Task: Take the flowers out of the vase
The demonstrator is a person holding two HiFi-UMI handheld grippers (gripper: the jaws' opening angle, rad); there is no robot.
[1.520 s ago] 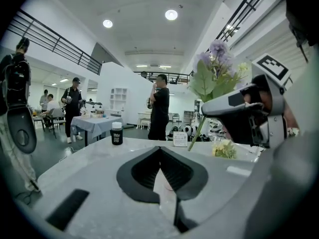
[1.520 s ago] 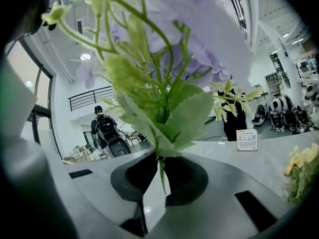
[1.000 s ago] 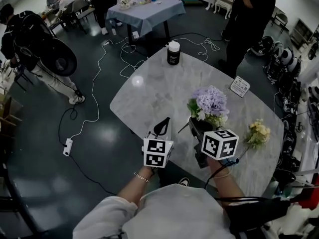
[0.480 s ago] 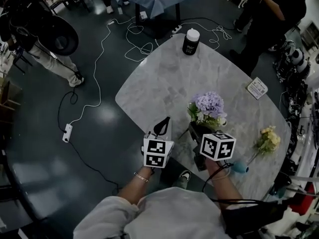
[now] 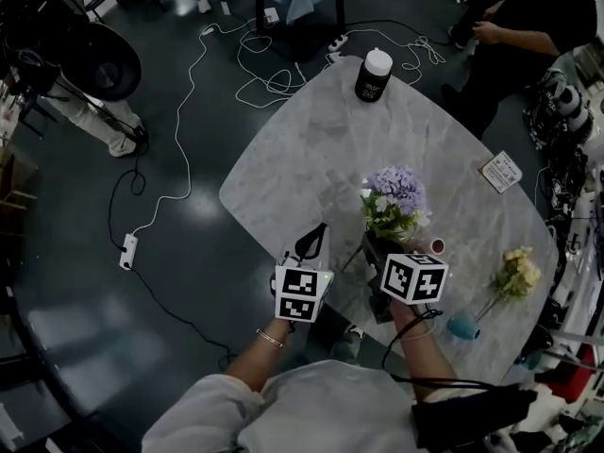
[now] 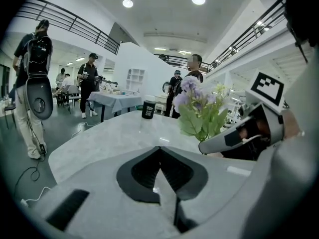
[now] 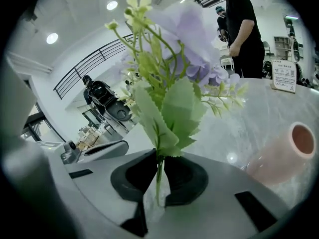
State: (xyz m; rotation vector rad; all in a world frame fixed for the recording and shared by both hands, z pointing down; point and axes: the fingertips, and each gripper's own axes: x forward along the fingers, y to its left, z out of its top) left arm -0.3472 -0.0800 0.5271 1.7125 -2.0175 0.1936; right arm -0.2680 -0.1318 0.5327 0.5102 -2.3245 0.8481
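- The purple flowers [image 5: 397, 192], green-leaved, stood upright, their stem pinched in the right claw [image 7: 158, 173].
- The pink vase [image 7: 285, 155] lay on its side on the table [image 5: 302, 159], near them.
- The yellow flowers [image 5: 520, 270] lay flat, well apart.

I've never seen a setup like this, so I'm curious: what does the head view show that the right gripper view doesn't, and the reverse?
Only the head view shows the separate yellow flowers, the black jar at the table's far end, and a power strip on the floor. Only the right gripper view shows the right gripper shut on the flower stem. Both show the purple flowers, the pink vase lying on its side, the white card and the marble table.
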